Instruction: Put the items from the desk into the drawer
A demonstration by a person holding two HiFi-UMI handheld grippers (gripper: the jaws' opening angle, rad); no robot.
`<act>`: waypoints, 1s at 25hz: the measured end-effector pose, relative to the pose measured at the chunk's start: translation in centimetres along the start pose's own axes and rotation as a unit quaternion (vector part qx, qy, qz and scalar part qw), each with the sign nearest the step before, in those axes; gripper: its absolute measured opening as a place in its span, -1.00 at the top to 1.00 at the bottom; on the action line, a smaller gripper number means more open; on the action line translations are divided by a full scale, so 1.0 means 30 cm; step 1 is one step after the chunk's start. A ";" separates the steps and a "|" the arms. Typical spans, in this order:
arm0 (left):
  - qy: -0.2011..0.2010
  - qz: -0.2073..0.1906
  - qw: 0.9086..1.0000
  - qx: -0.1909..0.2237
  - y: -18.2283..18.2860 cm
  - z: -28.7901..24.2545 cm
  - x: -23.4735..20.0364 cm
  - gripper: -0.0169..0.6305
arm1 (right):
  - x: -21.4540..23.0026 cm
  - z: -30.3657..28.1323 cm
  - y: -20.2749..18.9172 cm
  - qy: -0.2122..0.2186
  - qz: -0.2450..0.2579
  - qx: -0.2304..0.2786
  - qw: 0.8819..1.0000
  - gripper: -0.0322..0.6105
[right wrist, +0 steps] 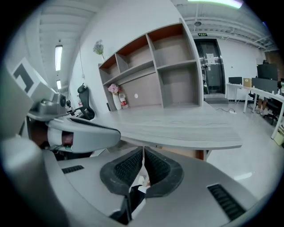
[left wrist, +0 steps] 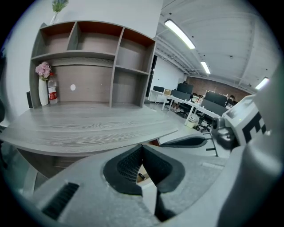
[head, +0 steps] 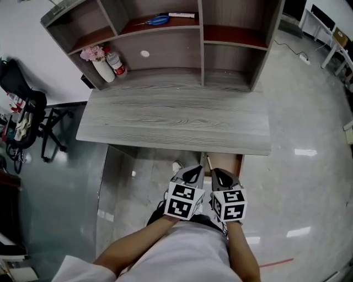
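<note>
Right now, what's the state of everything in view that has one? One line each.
left gripper: jaws together, holding nothing
right gripper: jaws together, holding nothing
desk: top bare
vase: upright in the hutch's lower left compartment, holding pink flowers
bottle: upright beside the vase
scissors: lying flat on the upper shelf
marker: lying flat, right of the scissors
</note>
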State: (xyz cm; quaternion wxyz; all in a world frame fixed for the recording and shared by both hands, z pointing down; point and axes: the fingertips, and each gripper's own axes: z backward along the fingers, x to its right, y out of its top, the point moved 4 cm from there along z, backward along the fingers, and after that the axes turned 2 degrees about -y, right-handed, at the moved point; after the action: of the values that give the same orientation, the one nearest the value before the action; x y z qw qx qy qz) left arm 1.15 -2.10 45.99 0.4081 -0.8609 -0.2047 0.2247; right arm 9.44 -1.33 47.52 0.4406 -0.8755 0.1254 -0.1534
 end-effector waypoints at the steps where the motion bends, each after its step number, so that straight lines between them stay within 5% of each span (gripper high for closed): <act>1: -0.001 0.000 1.000 0.002 0.006 0.009 0.005 0.93 | -0.006 0.014 0.015 0.001 -0.001 0.007 1.000 0.87; 10: 0.007 -0.012 1.000 0.025 0.029 0.061 0.023 0.94 | -0.061 0.098 0.110 0.022 -0.002 0.056 0.998 0.89; 25: 0.014 -0.019 0.999 0.030 0.017 0.084 0.026 0.94 | -0.099 0.096 0.091 0.035 0.017 0.053 0.998 0.89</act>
State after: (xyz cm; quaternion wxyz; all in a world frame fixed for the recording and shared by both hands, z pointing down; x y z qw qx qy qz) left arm 0.47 -0.45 43.98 0.4409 -0.8472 -0.2085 0.2108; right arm 7.57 0.25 43.20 0.4846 -0.8425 0.1476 -0.1832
